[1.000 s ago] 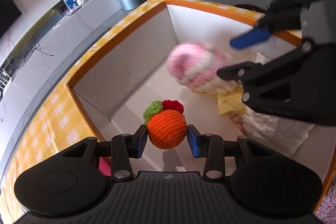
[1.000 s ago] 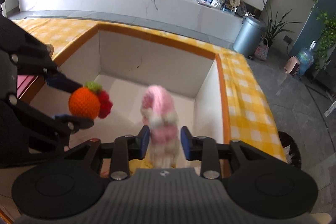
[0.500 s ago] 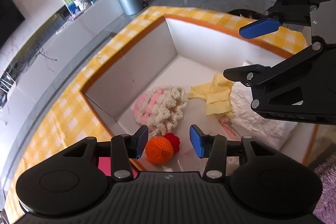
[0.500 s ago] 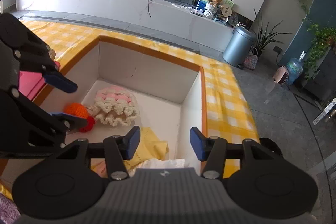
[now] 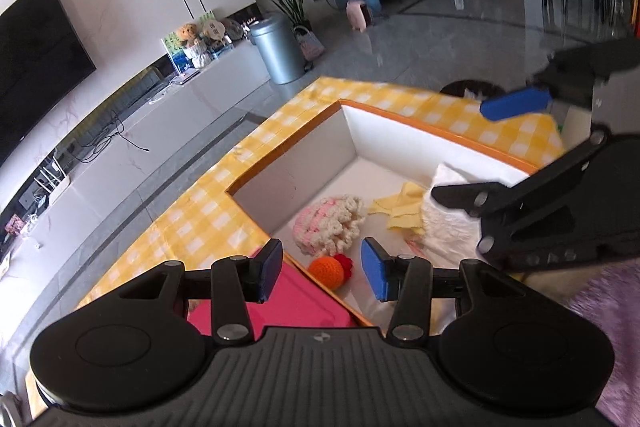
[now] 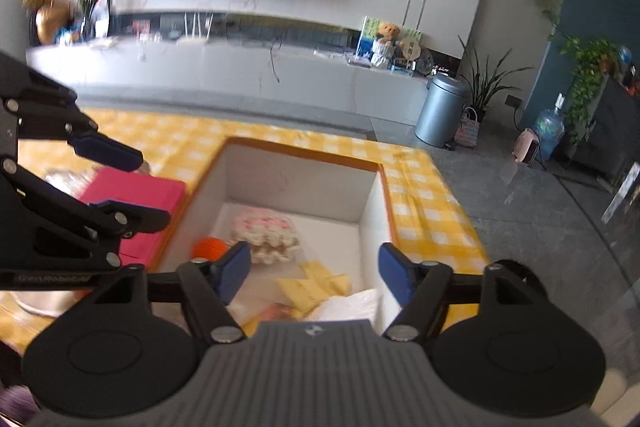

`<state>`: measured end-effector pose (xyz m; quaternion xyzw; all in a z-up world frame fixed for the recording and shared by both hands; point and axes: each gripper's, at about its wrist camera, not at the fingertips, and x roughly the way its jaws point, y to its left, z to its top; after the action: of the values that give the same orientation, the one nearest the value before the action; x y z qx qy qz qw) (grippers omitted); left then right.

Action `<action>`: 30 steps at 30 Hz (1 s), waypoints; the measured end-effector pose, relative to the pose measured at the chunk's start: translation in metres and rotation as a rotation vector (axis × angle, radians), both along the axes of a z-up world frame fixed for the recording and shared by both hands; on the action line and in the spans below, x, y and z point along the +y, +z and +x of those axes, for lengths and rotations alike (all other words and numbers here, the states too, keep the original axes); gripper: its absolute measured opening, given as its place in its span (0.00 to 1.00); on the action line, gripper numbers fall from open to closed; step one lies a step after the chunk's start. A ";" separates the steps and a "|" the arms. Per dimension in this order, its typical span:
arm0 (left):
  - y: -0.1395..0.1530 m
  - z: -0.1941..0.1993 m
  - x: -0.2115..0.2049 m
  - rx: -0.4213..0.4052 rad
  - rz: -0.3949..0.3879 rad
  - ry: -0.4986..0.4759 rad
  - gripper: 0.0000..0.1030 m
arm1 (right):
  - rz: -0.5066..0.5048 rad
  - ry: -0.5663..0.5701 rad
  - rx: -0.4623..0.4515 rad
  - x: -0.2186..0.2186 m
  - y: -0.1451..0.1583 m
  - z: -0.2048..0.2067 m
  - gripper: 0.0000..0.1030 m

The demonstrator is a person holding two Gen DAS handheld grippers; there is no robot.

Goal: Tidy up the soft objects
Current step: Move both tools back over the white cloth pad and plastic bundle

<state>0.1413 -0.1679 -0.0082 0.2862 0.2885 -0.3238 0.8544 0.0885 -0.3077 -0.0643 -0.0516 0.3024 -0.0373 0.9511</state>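
Left hand-held gripper (image 5: 322, 273): spread wide, blue pads holding nothing, positioned above the near edge of the white open box with orange rim (image 5: 352, 143). Right hand-held gripper (image 6: 314, 271): likewise spread wide and empty, positioned over the box interior.

Orange crocheted ball with red tuft (image 5: 330, 269): lying on the box floor near the corner, just beside the pink-and-cream crocheted frilly piece (image 5: 330, 221). Folded yellow cloth (image 5: 402, 209): on the box floor, next to the crocheted piece. White fluffy cloth (image 5: 448, 223): beside the yellow cloth, against the box wall, partly hidden behind the right gripper.

Box: recessed among yellow-and-white checked tablecloth (image 5: 200, 223) on the desk. Flat pink rectangular object (image 6: 134, 197): resting on the tablecloth, just outside the box rim.
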 end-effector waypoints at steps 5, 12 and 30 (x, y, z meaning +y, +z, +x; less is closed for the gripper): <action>0.000 -0.024 0.030 0.002 -0.020 0.038 0.52 | 0.115 -0.041 -0.012 0.022 -0.001 -0.034 0.80; -0.014 -0.047 0.086 0.044 -0.071 0.174 0.52 | 0.233 -0.098 -0.012 0.051 -0.018 -0.069 0.80; -0.052 -0.073 0.221 0.243 -0.236 0.525 0.52 | 0.268 0.030 0.138 0.148 -0.073 -0.072 0.82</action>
<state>0.0686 0.0534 -0.0599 0.0601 0.4131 -0.1549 0.8954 0.0166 -0.1597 -0.1369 0.0689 0.3686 0.0214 0.9268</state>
